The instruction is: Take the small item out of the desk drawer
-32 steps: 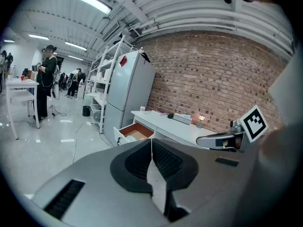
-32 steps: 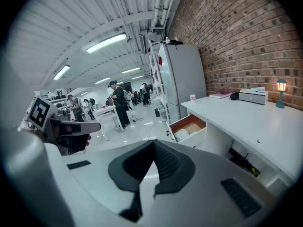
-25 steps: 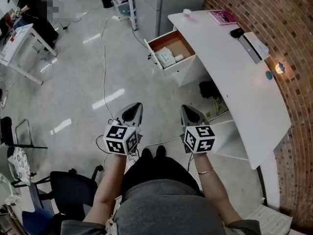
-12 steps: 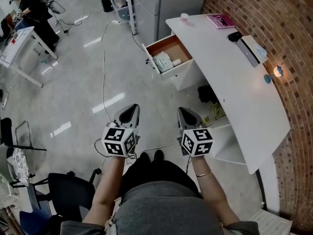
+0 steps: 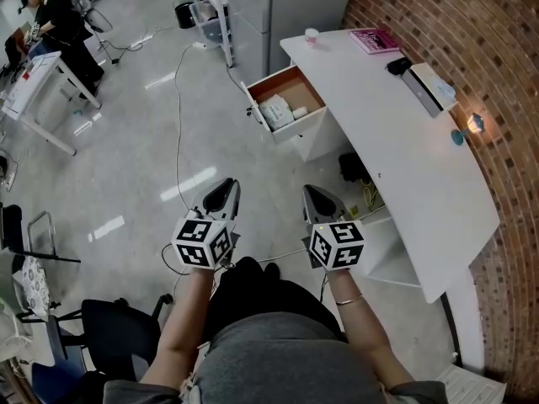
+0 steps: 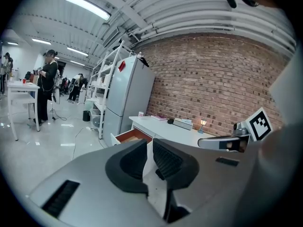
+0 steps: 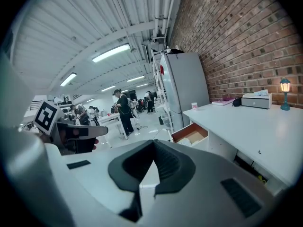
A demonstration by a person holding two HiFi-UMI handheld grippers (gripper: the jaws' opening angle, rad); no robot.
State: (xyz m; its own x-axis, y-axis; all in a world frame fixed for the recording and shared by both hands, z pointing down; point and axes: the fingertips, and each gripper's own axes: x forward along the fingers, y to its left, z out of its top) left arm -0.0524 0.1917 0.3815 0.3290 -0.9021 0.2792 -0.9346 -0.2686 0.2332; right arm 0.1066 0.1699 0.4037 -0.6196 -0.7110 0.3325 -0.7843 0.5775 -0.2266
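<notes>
The desk drawer (image 5: 286,108) stands pulled out from the white desk (image 5: 404,150), far ahead of me. Inside it lie a white packet (image 5: 274,110) and a small white item (image 5: 300,112). My left gripper (image 5: 226,188) and right gripper (image 5: 318,194) hang side by side over the floor, well short of the drawer, both shut with nothing between the jaws. The left gripper view shows its gripper (image 6: 149,143) pointing toward the drawer (image 6: 128,136). In the right gripper view, that gripper (image 7: 153,144) faces the drawer (image 7: 191,134) too.
On the desk are a pink book (image 5: 376,39), a cup (image 5: 312,34), a white device (image 5: 429,84) and a small lit lamp (image 5: 476,123). A grey fridge (image 5: 286,2) stands behind the drawer. A cable (image 5: 178,99) crosses the floor; a black chair (image 5: 126,326) stands at lower left.
The whole view has shifted a little: desk and drawer sit slightly further left and lower in the picture. Both grippers keep their places side by side and stay shut.
</notes>
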